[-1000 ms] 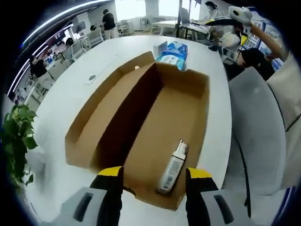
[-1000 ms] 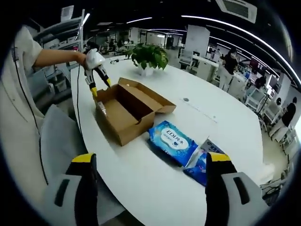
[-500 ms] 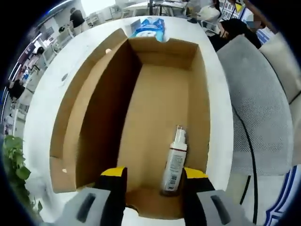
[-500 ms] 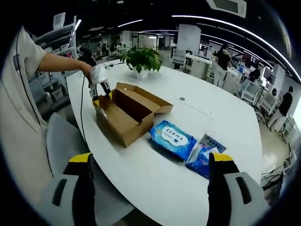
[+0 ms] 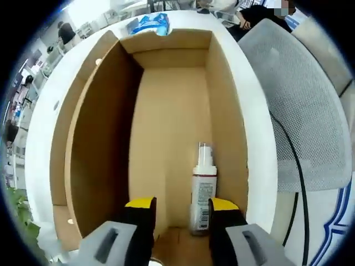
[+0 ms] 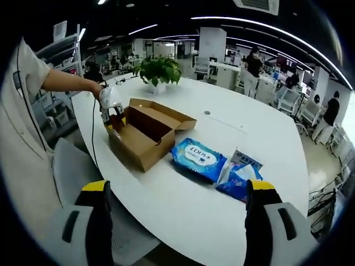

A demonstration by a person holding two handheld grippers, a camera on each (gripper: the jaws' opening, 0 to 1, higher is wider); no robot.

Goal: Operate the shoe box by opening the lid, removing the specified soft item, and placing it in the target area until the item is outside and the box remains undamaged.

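Observation:
The brown shoe box lies open on the white table, its lid folded out to one side. A small white spray bottle lies on the box floor at the near end. My left gripper is open at the box's near end, the bottle just by its right fingertip. In the right gripper view the shoe box sits at left with the left gripper dipping into it. A blue wipes pack lies on the table beside the box. My right gripper stands open, far from the box.
Smaller blue packets lie past the wipes pack. A potted plant stands at the table's far end. A grey mesh chair stands beside the table. The white table stretches away to the right. People stand at desks in the background.
My left gripper has moved down into the box's near end, closing in beside the bottle. The right gripper's view has shifted only slightly; the wipes pack has not moved.

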